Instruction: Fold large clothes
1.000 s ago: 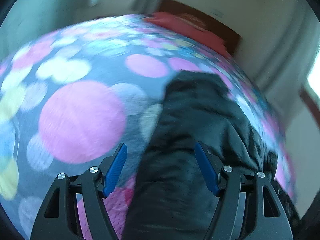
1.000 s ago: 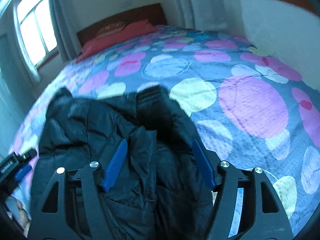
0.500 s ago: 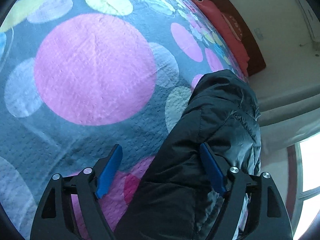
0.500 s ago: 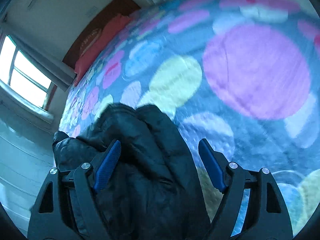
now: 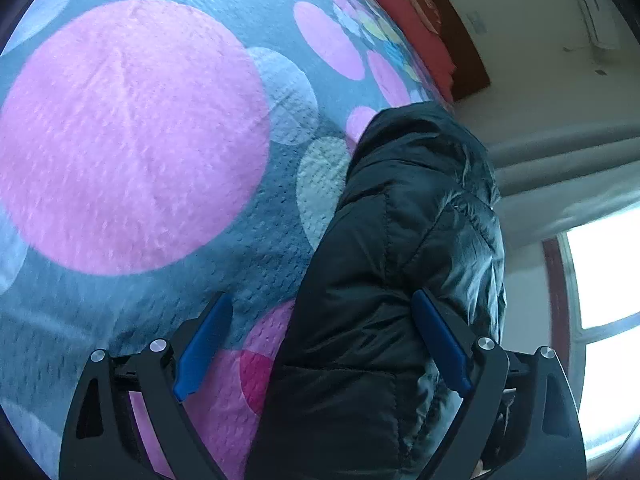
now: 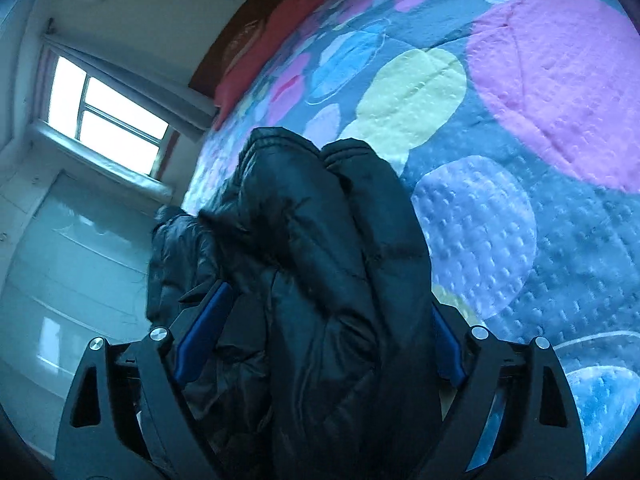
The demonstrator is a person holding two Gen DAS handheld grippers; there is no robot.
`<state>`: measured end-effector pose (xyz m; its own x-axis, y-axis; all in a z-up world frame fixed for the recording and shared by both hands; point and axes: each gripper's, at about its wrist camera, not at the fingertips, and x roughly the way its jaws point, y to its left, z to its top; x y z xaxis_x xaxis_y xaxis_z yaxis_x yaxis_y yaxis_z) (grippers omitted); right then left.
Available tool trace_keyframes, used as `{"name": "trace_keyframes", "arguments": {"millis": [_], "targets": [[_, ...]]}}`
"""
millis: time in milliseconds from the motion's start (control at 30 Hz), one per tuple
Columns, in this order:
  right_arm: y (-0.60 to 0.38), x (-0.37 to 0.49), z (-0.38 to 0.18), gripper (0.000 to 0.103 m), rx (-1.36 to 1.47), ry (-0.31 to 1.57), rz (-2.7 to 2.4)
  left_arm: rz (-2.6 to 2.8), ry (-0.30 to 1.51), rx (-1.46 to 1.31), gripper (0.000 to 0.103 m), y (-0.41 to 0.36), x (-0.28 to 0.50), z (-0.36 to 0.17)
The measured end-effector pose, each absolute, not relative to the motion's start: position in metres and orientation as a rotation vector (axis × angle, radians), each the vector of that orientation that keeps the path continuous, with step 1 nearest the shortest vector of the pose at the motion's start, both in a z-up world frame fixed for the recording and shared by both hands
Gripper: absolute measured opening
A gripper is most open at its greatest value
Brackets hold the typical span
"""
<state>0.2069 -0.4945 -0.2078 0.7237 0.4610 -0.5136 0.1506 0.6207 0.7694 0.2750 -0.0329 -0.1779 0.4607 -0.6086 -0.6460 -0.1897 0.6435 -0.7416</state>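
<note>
A black puffer jacket (image 5: pixel 404 256) lies bunched on a bed with a polka-dot cover (image 5: pixel 132 136). My left gripper (image 5: pixel 320 344) is open, low over the bed, its blue pads (image 5: pixel 204 344) straddling the jacket's near edge. In the right wrist view the jacket (image 6: pixel 320 248) fills the middle, with two sleeve-like rolls side by side. My right gripper (image 6: pixel 320 344) is open, its blue pads (image 6: pixel 200 340) wide apart on either side of the jacket's bulk. Neither gripper is closed on the fabric.
A red pillow (image 5: pixel 404 28) and a dark wooden headboard (image 5: pixel 460 40) are at the bed's head. A window (image 6: pixel 100 116) with grey curtains and a pale wall panel (image 6: pixel 80 272) lie on the jacket's side of the bed.
Both grippers have dropped closer to the bed and tilted; the jacket now sits between their pads. Both have stayed open.
</note>
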Motion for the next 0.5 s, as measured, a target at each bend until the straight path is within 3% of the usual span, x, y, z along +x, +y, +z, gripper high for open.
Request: {"name": "trace_keyframes", "arguments": {"millis": [500], "targets": [[-0.501, 0.207, -0.21, 0.092, 0.959, 0.732, 0.278, -0.446, 1.09, -0.921, 0.09, -0.057, 0.278, -0.182]]}}
